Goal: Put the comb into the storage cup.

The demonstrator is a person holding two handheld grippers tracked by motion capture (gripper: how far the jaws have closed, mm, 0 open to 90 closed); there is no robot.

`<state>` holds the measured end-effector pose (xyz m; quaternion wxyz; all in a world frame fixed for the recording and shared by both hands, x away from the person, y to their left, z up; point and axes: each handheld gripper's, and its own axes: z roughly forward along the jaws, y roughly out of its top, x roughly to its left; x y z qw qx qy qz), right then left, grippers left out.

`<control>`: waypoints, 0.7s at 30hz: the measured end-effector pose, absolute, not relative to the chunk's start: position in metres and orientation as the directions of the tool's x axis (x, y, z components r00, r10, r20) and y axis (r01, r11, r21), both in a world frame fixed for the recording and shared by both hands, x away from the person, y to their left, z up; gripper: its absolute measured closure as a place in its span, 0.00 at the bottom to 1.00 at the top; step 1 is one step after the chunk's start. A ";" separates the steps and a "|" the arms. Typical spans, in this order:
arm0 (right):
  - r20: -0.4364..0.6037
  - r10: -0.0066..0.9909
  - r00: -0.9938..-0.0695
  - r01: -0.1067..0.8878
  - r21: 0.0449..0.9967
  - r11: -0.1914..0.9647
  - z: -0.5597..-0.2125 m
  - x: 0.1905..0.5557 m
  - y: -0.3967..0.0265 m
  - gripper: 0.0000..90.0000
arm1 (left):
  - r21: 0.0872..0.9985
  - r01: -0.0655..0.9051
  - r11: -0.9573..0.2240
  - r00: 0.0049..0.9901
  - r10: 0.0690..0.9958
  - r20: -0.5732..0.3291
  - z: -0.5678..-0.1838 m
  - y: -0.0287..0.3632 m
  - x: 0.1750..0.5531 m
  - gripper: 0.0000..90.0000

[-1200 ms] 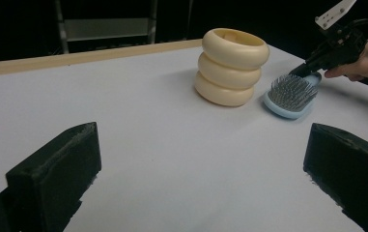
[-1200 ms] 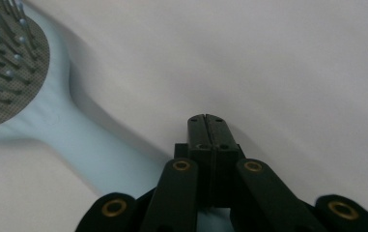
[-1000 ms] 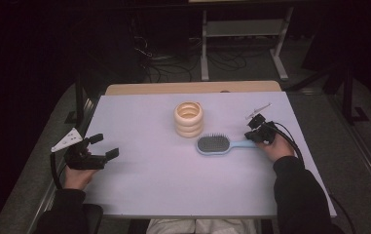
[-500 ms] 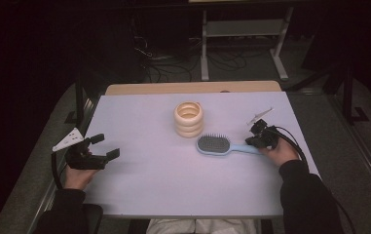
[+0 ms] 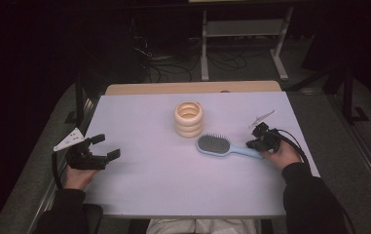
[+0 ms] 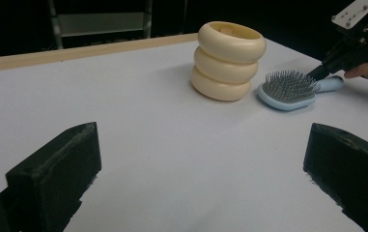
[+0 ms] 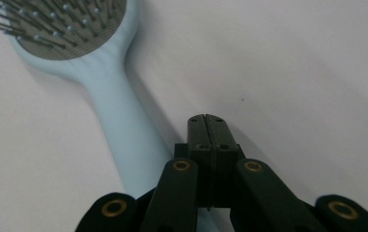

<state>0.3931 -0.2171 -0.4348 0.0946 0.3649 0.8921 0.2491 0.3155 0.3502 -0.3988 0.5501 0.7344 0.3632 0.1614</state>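
Looking down from the high view, a white table [image 5: 173, 195] carries a light blue hairbrush [image 5: 219, 146] right of the middle, bristles up, its handle pointing toward the right hand. Just behind the brush head stands a cream stack of rings [image 5: 189, 119], very close to it; whether they touch cannot be told from here. The right gripper [image 5: 252, 144] sits at the end of the brush handle, low over the table, with its cable looping back past the hand. The left gripper [image 5: 106, 147] rests near the table's left edge, well apart from the brush, its jaws spread wide with nothing between them.

The left gripper view has its two black jaws standing far apart at the bottom corners over bare white tabletop. Beyond them the stack of rings [image 6: 229, 60] stands upright, three rings high, and the hairbrush [image 6: 288, 91] lies just to its right. The right gripper [image 6: 317, 73] comes down at the brush handle from the far right.

The right gripper view looks along jaws pressed flat together, clenched on nothing. Their tip [image 7: 207, 121] lies just beside the handle of the hairbrush [image 7: 123, 130], over the tabletop [image 7: 292, 72], and the bristled head fills the upper left corner.
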 end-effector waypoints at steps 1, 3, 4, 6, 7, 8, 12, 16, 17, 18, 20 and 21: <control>0.014 0.695 -0.719 0.602 0.512 0.613 -0.435 0.391 -0.217 0.99 | 0.925 0.357 -0.129 0.683 0.711 -0.164 -0.399 0.350 0.316 0.00; 0.012 0.689 -0.725 0.597 0.510 0.619 -0.434 0.386 -0.216 0.99 | 0.925 0.357 -0.131 0.684 0.711 -0.163 -0.399 0.350 0.316 0.00; 0.008 0.687 -0.727 0.594 0.509 0.623 -0.434 0.384 -0.217 0.99 | 0.925 0.356 -0.132 0.685 0.711 -0.162 -0.399 0.350 0.316 0.00; 0.000 0.683 -0.730 0.589 0.507 0.629 -0.434 0.379 -0.217 0.99 | 0.925 0.355 -0.133 0.686 0.710 -0.161 -0.399 0.350 0.315 0.00; 0.000 0.682 -0.731 0.587 0.508 0.630 -0.434 0.377 -0.217 0.99 | 0.925 0.355 -0.133 0.686 0.710 -0.161 -0.399 0.350 0.315 0.00; -0.003 0.679 -0.734 0.584 0.508 0.633 -0.433 0.375 -0.217 0.99 | 0.925 0.356 -0.132 0.685 0.710 -0.162 -0.399 0.350 0.315 0.00; -0.015 0.677 -0.736 0.573 0.518 0.635 -0.430 0.366 -0.218 0.99 | 0.925 0.355 -0.132 0.685 0.710 -0.162 -0.399 0.350 0.315 0.00; -0.004 0.666 -0.746 0.568 0.519 0.639 -0.428 0.358 -0.216 0.99 | 0.925 0.355 -0.133 0.686 0.709 -0.161 -0.399 0.349 0.315 0.00; -0.007 0.664 -0.748 0.566 0.514 0.644 -0.429 0.357 -0.216 0.99 | 0.926 0.355 -0.132 0.686 0.709 -0.162 -0.399 0.349 0.315 0.00; -0.009 0.664 -0.748 0.567 0.513 0.645 -0.430 0.356 -0.216 0.99 | 0.926 0.354 -0.133 0.686 0.709 -0.161 -0.399 0.349 0.315 0.00; -0.005 0.665 -0.747 0.569 0.511 0.644 -0.429 0.354 -0.216 0.99 | 0.926 0.354 -0.131 0.685 0.711 -0.161 -0.398 0.350 0.315 0.00; -0.008 0.662 -0.750 0.564 0.515 0.645 -0.429 0.353 -0.216 0.99 | 0.927 0.353 -0.130 0.685 0.711 -0.161 -0.398 0.350 0.315 0.00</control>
